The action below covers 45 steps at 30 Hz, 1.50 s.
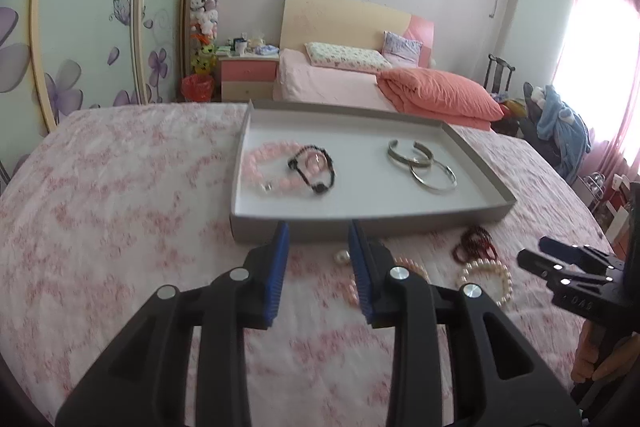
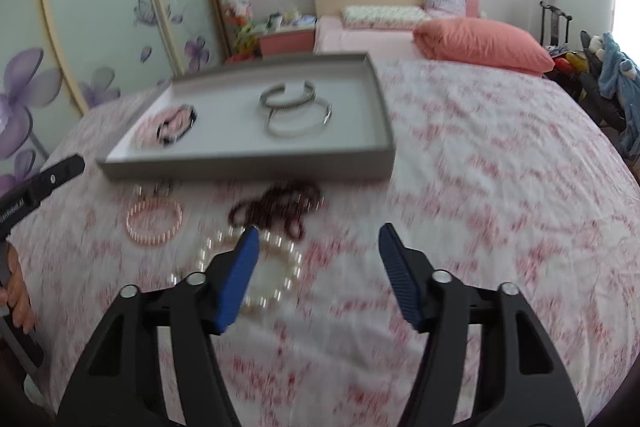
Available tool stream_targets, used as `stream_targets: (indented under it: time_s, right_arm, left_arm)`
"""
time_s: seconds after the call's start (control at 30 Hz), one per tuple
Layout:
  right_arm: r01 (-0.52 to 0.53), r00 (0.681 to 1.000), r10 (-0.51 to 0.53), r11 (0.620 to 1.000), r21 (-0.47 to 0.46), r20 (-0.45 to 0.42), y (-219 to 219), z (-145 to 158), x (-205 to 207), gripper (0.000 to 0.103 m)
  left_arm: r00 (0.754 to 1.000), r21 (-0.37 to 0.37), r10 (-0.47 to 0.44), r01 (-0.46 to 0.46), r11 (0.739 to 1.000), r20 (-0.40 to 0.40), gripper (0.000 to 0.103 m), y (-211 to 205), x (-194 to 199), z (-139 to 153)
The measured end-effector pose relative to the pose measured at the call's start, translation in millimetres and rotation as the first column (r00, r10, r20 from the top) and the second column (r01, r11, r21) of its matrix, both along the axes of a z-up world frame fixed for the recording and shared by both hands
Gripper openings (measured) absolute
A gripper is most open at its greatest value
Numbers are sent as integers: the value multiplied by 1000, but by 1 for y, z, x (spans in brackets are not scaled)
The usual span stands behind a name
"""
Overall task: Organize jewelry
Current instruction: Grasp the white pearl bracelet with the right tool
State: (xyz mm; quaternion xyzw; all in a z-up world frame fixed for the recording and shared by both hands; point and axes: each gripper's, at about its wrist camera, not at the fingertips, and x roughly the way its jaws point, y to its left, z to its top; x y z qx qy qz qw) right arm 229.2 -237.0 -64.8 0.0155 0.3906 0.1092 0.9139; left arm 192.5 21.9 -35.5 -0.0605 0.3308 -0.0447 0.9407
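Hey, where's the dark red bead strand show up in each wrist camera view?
Left wrist view: the dark red bead strand lies right of centre on the bedspread, just past the tray's near right corner.
Right wrist view: it lies at centre, just before the tray's near wall.
Shared landmark: the grey tray.

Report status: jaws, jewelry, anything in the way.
Left gripper and right gripper open, empty. Tray holds four bracelets; white pearl bracelet, pink bracelet, dark red beads on bedspread. Nothing blocking.

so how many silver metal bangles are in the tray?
2. An open silver cuff bangle at the grey tray's right side, and a plain silver hoop bangle touching its near edge.
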Motion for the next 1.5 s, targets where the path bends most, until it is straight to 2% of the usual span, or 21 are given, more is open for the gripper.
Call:
stream_targets:
  time_s: [0.2,0.37,0.43,0.5,0.63,0.77,1.07,1.3,1.5]
  right_arm:
    - [-34,999,31,998,-55,-42,15,-11,-2,52]
    - [-32,997,26,996,-78,-75,16,-21,0,39]
    - [-37,997,31,996,-83,-70,15,-20,-1,22]
    - [-46,997,40,995,-87,-69,14,-20,-3,14]
    - [-33,998,26,994,-109,-63,7,-20,-9,11]
    - [45,997,-53,991,-125,-61,-13,-21,-7,11]
    - [125,989,-135,982,-138,-61,-39,-21,-12,11]
    - [151,985,-159,983,-102,-70,-50,-23,-14,11]
    - [151,985,-158,984,-94,-72,-51,-23,-14,11]
  left_arm:
    - [999,23,-38,38,999,-28,37,-11,-8,-4]
    - [998,33,-49,51,998,-45,42,-16,-10,-7]
    - [997,34,-53,55,998,-56,44,-18,-10,-9]
    - [996,38,-55,58,998,-68,47,-20,-9,-12]
    - [993,32,-76,79,996,-91,47,-25,-9,-15]
    - [989,21,-118,121,992,-93,47,-38,-14,-15]
    - [962,16,-243,246,969,-123,47,-91,-23,-23]
    - [953,50,-255,266,963,-163,47,-119,-15,-36]
    - [948,83,-253,273,958,-193,31,-134,-7,-45]
